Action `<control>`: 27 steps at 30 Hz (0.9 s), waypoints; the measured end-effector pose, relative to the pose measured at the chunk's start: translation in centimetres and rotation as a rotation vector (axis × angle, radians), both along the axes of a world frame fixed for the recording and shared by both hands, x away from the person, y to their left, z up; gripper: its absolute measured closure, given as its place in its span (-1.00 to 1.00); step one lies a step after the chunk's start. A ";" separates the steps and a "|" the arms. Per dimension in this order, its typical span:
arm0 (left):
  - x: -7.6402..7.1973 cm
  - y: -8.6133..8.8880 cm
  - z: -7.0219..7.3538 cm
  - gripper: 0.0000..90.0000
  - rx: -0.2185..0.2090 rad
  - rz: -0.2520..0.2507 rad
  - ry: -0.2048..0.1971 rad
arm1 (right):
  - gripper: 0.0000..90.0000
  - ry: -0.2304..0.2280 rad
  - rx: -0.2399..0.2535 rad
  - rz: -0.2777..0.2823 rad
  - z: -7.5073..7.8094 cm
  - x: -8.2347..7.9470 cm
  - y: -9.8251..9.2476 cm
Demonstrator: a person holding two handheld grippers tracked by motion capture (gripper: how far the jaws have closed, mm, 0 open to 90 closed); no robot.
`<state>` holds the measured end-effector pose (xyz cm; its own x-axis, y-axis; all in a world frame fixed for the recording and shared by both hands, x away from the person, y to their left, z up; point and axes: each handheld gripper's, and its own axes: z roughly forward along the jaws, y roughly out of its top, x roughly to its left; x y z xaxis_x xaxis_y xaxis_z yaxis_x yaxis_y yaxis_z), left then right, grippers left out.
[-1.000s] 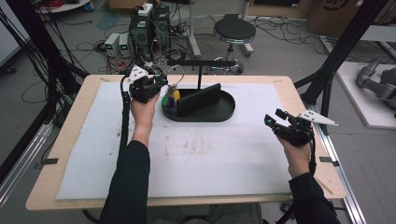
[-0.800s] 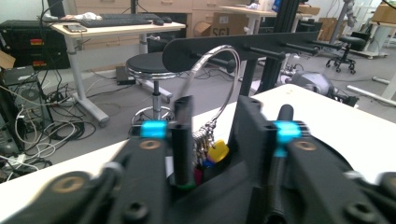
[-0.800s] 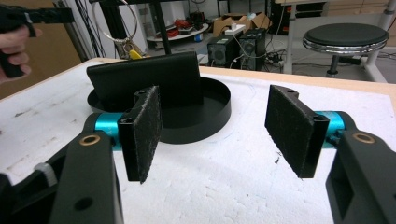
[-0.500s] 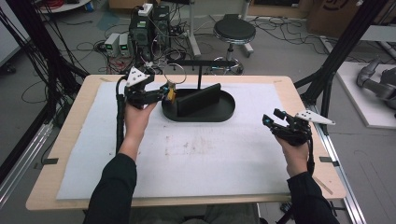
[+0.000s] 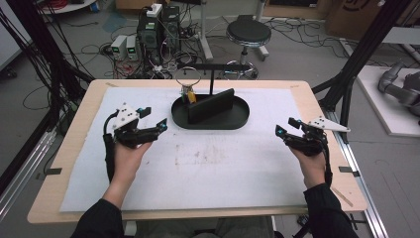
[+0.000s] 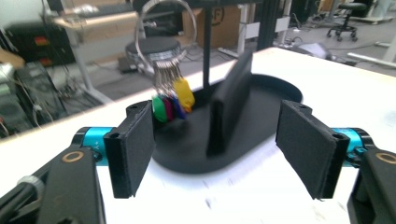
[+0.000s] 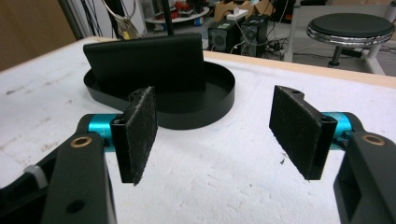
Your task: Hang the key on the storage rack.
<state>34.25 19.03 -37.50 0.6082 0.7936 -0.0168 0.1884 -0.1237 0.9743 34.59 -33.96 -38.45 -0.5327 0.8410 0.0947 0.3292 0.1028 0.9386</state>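
Observation:
A black oval tray (image 5: 236,119) sits at the middle back of the white mat (image 5: 208,168). An upright black slab (image 5: 210,106) stands in it. Behind it, a thin black stand (image 5: 213,69) carries a metal key ring (image 5: 188,78) with several coloured tags (image 5: 188,95). In the left gripper view the ring (image 6: 160,32) and tags (image 6: 173,101) hang left of the slab (image 6: 229,102). My left gripper (image 5: 153,119) hovers open and empty, left of and nearer than the tray. My right gripper (image 5: 286,126) is open and empty to the tray's right, facing the slab (image 7: 144,63).
The wooden table edge (image 5: 198,213) frames the mat. A black frame post (image 5: 349,84) rises at the table's right back corner. On the floor behind are a stool (image 5: 247,33), electronics boxes (image 5: 158,25) and cables.
My left gripper has drawn back from the tags at the tray's left end, leftward and toward the person, open. The ring stays hanging on the stand. The right gripper has barely moved.

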 end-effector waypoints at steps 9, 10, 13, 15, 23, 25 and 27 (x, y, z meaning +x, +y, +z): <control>-2.0 3.0 -3.1 -0.44 -0.041 0.050 0.052 | -0.38 0.023 -0.069 0.004 -0.4 0.3 -0.3; -2.1 3.3 -3.4 -0.44 -0.039 0.061 0.051 | -0.39 0.026 -0.073 0.000 -0.5 0.4 -0.4; -2.4 3.6 -3.7 -0.43 -0.021 0.088 0.028 | -0.43 0.029 -0.097 -0.007 -0.6 0.5 -0.5; -2.5 3.7 -3.8 -0.44 0.010 0.102 0.008 | -0.49 0.045 -0.100 -0.011 -0.8 0.6 -0.6; -2.3 3.8 -4.3 -0.43 0.053 0.108 0.013 | -0.53 0.059 -0.122 -0.009 -1.3 0.6 -0.5; -2.2 3.7 -4.4 -0.43 0.065 0.100 0.018 | -0.53 0.066 -0.122 -0.008 -1.4 0.7 -0.6; -2.2 3.6 -4.4 -0.43 0.068 0.096 0.015 | -0.53 0.070 -0.123 -0.004 -1.5 0.7 -0.7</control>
<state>32.09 22.60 -41.90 0.5292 0.8479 0.0307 0.2174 -0.1705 0.9611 35.31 -34.61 -39.92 -0.5250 0.8506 0.0278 0.3941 0.2140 0.8938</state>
